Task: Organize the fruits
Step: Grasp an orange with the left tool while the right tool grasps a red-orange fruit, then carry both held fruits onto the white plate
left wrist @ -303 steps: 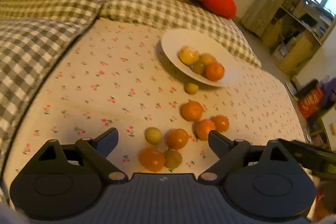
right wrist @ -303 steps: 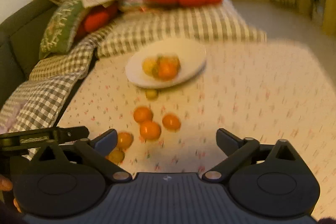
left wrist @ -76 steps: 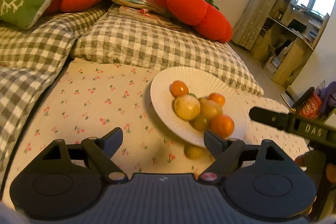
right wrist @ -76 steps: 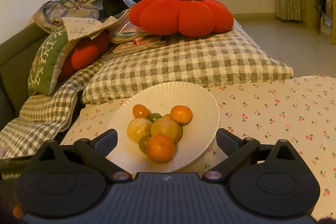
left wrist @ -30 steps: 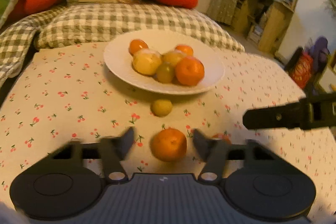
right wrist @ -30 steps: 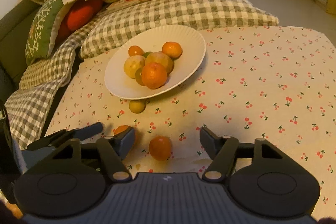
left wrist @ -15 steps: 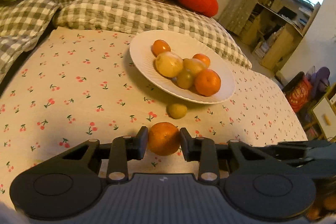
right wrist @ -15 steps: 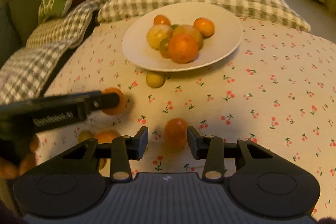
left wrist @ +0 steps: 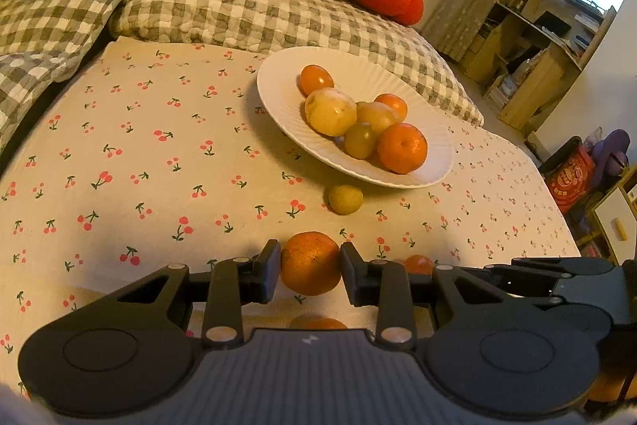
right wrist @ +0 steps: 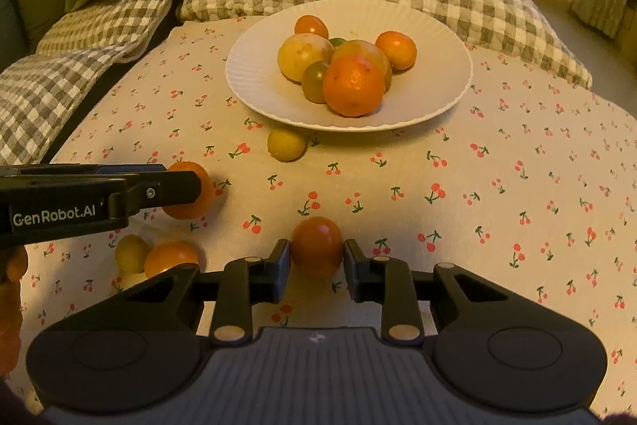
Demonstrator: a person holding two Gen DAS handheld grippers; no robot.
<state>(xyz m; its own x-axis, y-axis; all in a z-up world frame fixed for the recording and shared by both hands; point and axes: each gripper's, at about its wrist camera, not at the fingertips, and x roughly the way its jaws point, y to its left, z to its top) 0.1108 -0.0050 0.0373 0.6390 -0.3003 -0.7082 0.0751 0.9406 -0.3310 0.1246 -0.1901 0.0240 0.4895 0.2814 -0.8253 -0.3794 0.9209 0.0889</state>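
Orange fruit (left wrist: 310, 263) is pinched in left gripper (left wrist: 309, 271), another (right wrist: 316, 246) in right gripper (right wrist: 316, 259); either may roll off crowded plate (right wrist: 254, 82) at 12 o'clock

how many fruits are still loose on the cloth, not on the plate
5 visible: yellow-green fruit by the plate, orange in the left gripper, orange fruit in the right gripper, a yellow and orange pair. More may be hidden.
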